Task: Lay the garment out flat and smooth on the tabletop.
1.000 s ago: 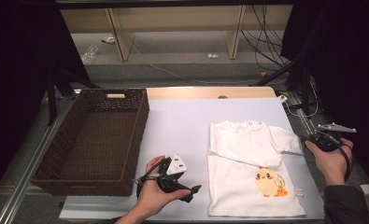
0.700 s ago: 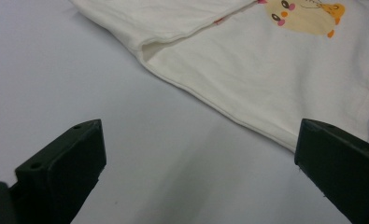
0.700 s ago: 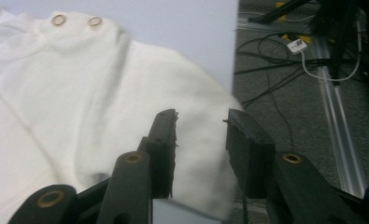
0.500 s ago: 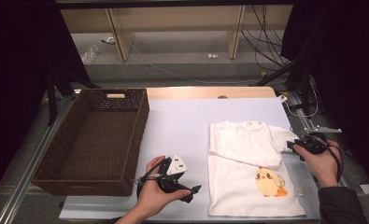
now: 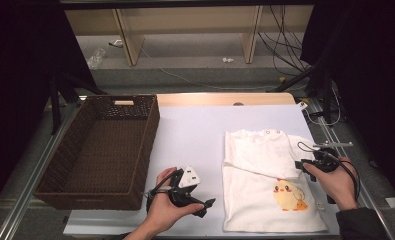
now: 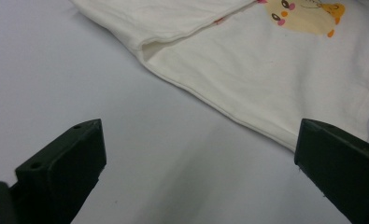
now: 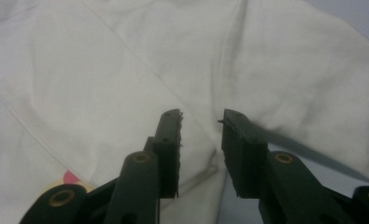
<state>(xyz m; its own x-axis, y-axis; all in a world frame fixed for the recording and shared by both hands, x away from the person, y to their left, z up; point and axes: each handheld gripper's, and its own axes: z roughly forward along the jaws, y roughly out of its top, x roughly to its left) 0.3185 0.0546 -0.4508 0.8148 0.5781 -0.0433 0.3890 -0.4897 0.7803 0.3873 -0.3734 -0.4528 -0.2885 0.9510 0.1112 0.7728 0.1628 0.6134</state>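
A white baby shirt (image 5: 265, 165) with a yellow chick print (image 5: 287, 195) lies flat on the right half of the white table (image 5: 195, 135). My right gripper (image 5: 299, 165) hovers at the shirt's right sleeve (image 7: 303, 84); its jaws stand a narrow gap apart over the cloth, with nothing between the right gripper's (image 7: 201, 126) tips. My left gripper (image 5: 205, 207) rests near the front edge, just left of the shirt's lower hem. In the left gripper view the left gripper (image 6: 196, 154) is wide open over bare table, and the shirt (image 6: 266, 79) lies beyond the jaws.
A dark brown wicker basket (image 5: 152, 135) with nothing in it stands on the left of the table. Cables and stand legs (image 5: 315, 70) lie on the floor beyond the far right corner. A metal rail (image 5: 30, 190) runs along the table's left side.
My right hand has carried its gripper leftward from the table's right edge onto the shirt's right sleeve. The left gripper has stayed where it was.
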